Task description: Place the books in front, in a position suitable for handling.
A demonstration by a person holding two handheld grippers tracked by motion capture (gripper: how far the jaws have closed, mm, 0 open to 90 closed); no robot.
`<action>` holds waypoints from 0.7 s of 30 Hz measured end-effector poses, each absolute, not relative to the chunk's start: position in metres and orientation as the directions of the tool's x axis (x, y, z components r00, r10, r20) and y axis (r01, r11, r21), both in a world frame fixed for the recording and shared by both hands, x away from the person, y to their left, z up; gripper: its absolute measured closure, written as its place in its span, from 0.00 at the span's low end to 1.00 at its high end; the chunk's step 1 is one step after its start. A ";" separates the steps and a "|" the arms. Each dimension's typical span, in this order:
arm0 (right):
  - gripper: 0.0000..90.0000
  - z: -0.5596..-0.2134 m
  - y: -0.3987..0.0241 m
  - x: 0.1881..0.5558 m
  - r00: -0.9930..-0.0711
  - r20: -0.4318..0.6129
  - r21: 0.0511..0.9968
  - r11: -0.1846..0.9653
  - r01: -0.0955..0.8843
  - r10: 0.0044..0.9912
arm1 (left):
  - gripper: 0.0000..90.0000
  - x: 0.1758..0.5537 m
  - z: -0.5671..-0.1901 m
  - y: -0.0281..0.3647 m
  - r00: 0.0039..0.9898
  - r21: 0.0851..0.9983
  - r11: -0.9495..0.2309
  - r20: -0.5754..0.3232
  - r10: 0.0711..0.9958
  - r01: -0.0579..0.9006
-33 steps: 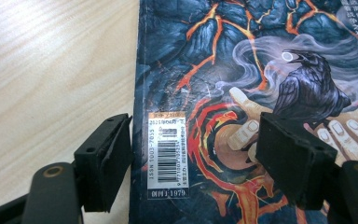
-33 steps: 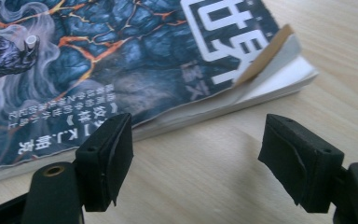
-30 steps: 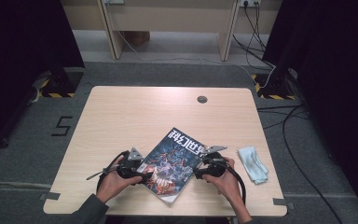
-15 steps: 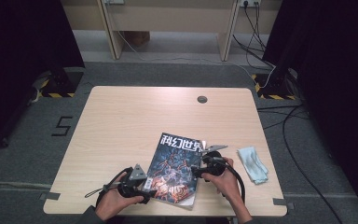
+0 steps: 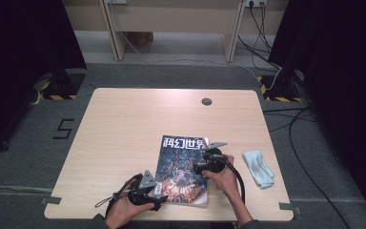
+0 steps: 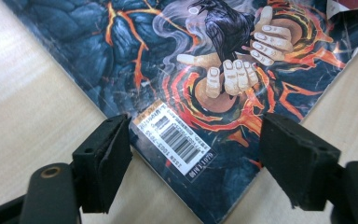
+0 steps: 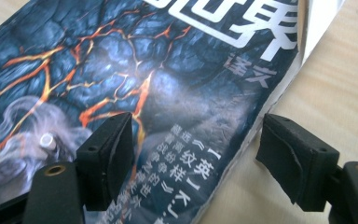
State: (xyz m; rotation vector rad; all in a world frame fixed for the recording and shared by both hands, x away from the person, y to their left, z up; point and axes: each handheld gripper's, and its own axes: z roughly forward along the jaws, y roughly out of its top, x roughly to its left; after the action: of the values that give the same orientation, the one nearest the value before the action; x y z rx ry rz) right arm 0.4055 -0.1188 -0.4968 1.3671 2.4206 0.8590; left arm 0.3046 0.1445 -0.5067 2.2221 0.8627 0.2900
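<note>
A magazine (image 5: 181,167) with a dark blue and orange lava cover lies flat on the wooden table (image 5: 124,124), near its front edge. My left gripper (image 5: 158,191) is at the magazine's near left corner. In the left gripper view the magazine (image 6: 168,56) has its barcode corner between the jaws of my left gripper (image 6: 193,163), which have just been opening and grip nothing. My right gripper (image 5: 196,164) reaches in from the right edge. In the right gripper view the magazine (image 7: 121,70) has that edge between the wide open jaws of my right gripper (image 7: 193,158).
A folded pale blue cloth (image 5: 258,167) lies to the right of the magazine, beside the right hand. A round cable hole (image 5: 207,101) sits at the back middle of the table. Dark curtains stand at both sides.
The magazine has swung from a slant to nearly square with the table. My left gripper has slid from the magazine's left edge down to its near left corner. The right hand has stayed put.
</note>
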 end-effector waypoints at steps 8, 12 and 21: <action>0.32 -0.496 -0.110 0.422 -0.526 0.057 0.607 0.389 0.693 0.849 | 0.23 0.316 -0.506 0.138 0.748 0.701 -0.523 -0.021 0.664 0.485; 0.34 -0.496 -0.107 0.427 -0.520 0.019 0.617 0.399 0.678 0.854 | 0.23 0.323 -0.506 0.135 0.741 0.702 -0.519 -0.018 0.671 0.487; 0.34 -0.497 -0.109 0.438 -0.485 0.036 0.630 0.357 0.690 0.874 | 0.23 0.336 -0.506 0.131 0.739 0.702 -0.521 -0.011 0.674 0.485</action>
State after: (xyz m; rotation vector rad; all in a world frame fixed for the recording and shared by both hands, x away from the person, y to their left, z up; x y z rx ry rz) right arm 0.4385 -0.1094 -0.4974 1.3845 2.3180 0.8497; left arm 0.3364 0.1312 -0.5061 2.2262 0.8685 0.3418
